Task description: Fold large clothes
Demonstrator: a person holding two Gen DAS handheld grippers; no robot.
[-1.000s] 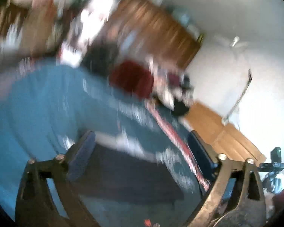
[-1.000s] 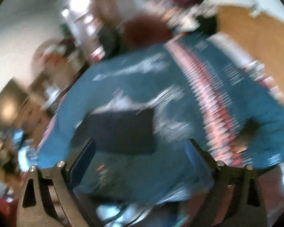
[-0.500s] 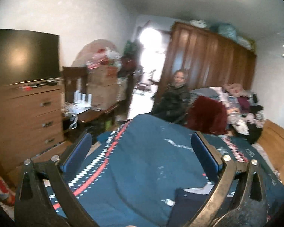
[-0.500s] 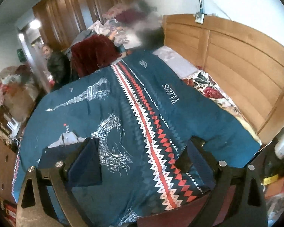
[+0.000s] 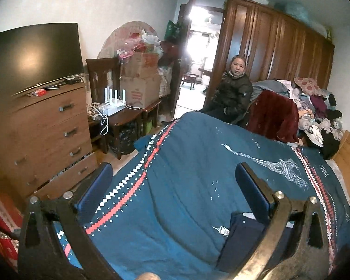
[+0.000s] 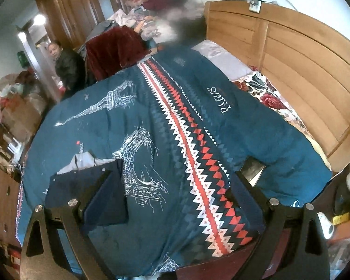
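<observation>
Folded navy garment [image 6: 86, 193] under the spread, empty right claw [image 6: 172, 198]; left claw [image 5: 175, 186] likewise

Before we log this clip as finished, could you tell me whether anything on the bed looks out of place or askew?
The folded navy garment lies fairly square on the blue quilt, its grey collar showing. One odd item: a dark flat object, perhaps a phone, lies loose on the quilt near the headboard side. Both grippers are open and empty.

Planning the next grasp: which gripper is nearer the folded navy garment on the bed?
Hard to call. The folded navy garment lies under the left gripper's right finger and under the right gripper's left finger; both hang open above it.
</observation>
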